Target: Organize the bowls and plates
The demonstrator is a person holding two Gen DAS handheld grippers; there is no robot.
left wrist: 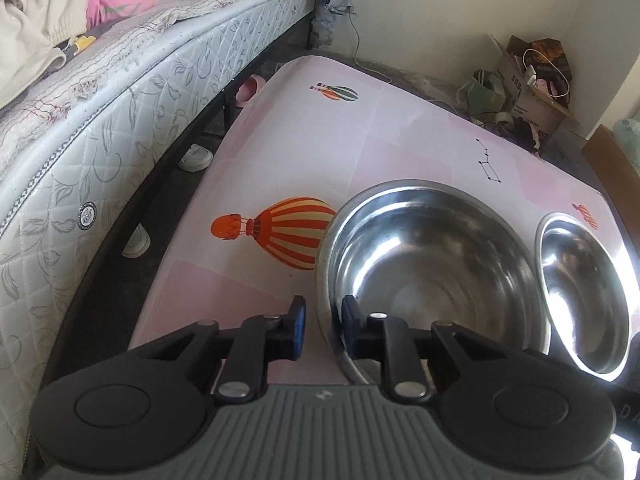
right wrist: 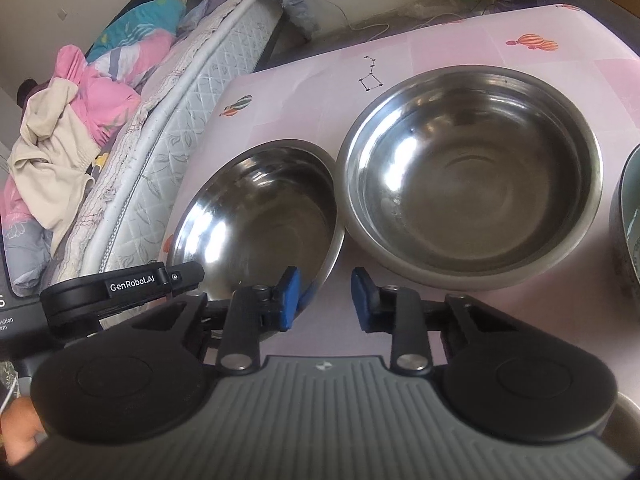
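Item: left steel bowl, near-left on the pink table, rim touching or just beside the right steel bowl.
Handling: judged light, rigid and unbreakable. The polished wall is slippery, so it could swivel in a one-sided pinch.
Hold point: the rolled rim, on opposite sides.
Left gripper: jaws together, clamped across the near-left rim, one pad inside and one outside.
Right gripper: jaws apart, straddling the near-right rim. The outer pad stands clear of the wall.
Edges: table's left edge near, with a mattress beyond the gap.
Open room: far-left tabletop is bare. A grey-green bowl crowds the right.
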